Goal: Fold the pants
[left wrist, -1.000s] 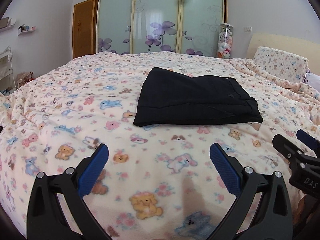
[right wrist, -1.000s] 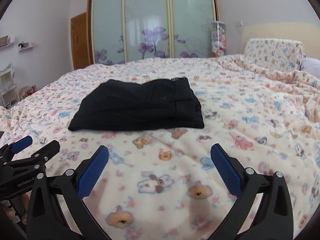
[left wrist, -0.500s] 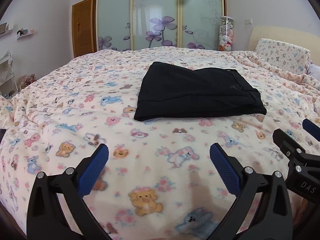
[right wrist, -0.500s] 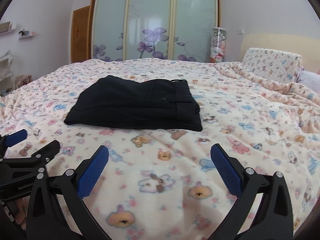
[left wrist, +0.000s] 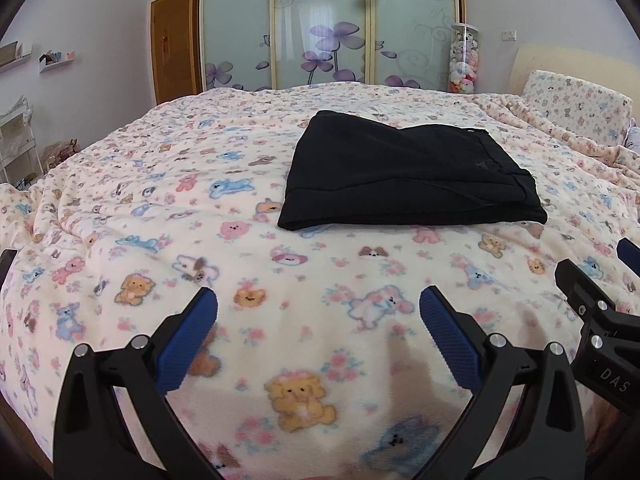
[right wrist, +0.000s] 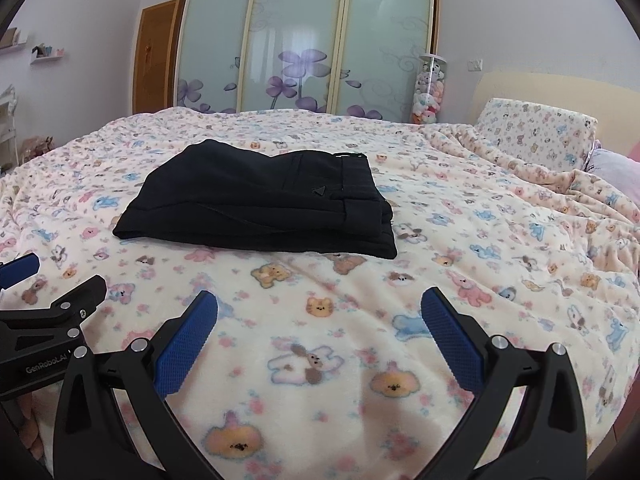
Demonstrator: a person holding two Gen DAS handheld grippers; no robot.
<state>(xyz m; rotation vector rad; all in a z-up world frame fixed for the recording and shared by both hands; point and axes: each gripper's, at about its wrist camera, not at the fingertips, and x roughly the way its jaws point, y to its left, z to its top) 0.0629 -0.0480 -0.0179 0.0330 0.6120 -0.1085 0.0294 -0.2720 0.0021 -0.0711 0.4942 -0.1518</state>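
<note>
The bed (left wrist: 120, 216) was covered edge to edge by a cream fleece blanket (right wrist: 460, 240) printed with small bears, puppies and flowers in pink, blue and orange. The blanket lay mostly smooth across the middle and bunched into loose ridges toward the head end on the right. Folded black pants (left wrist: 404, 176) rested flat on the blanket near the middle of the bed, a compact rectangle with the waistband end to the right and a tidy folded edge facing the cameras. A pillow (right wrist: 536, 136) in matching print leaned at the headboard end.
</note>
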